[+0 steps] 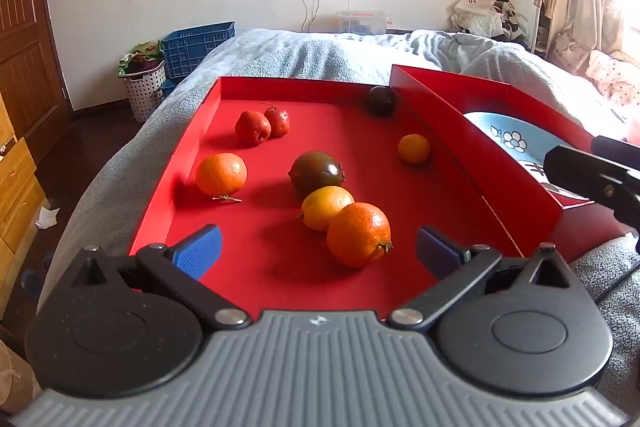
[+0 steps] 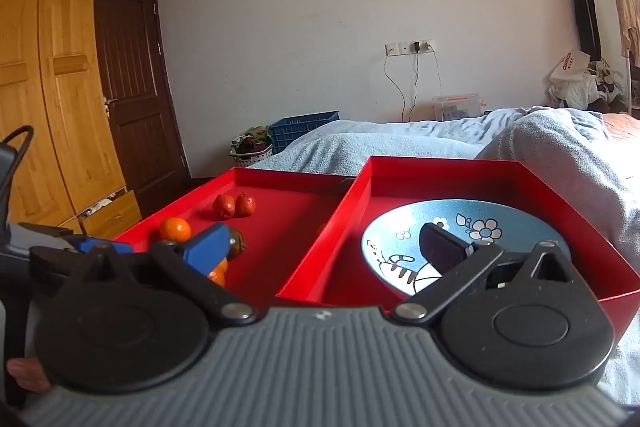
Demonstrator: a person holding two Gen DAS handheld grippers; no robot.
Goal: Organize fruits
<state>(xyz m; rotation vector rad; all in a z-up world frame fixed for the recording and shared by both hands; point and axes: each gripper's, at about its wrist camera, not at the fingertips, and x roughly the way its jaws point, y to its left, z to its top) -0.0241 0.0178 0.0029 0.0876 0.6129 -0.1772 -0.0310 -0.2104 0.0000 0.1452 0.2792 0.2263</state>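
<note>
We hold the left tool [image 1: 318, 253] low over the near edge of the left red tray [image 1: 208, 115], its blue pads spread wide with nothing between them; the nearest orange [image 1: 359, 234] sits just ahead of the gap, lower centre of the frame, so it looks like the first pick. It touches a yellow citrus [image 1: 326, 207], which in turn leans on a glossy brown-green fruit [image 1: 316, 173]. That cluster will probably shift if we nudge it.

Another orange [image 1: 221, 174] lies at mid left, two wrinkled red fruits [image 1: 262, 125] touch each other further up, a small yellow-orange one [image 1: 414, 148] rests near the right wall, and a dark fruit [image 1: 382, 101] is tucked in the upper right corner.

Our right tool [image 2: 326, 247] hangs equally wide and empty over the second red tray [image 2: 500, 169], where a blue flowered plate [image 2: 516, 223] lies bare, presumably the destination. Both trays rest on the bed [image 2: 400, 143].
</note>
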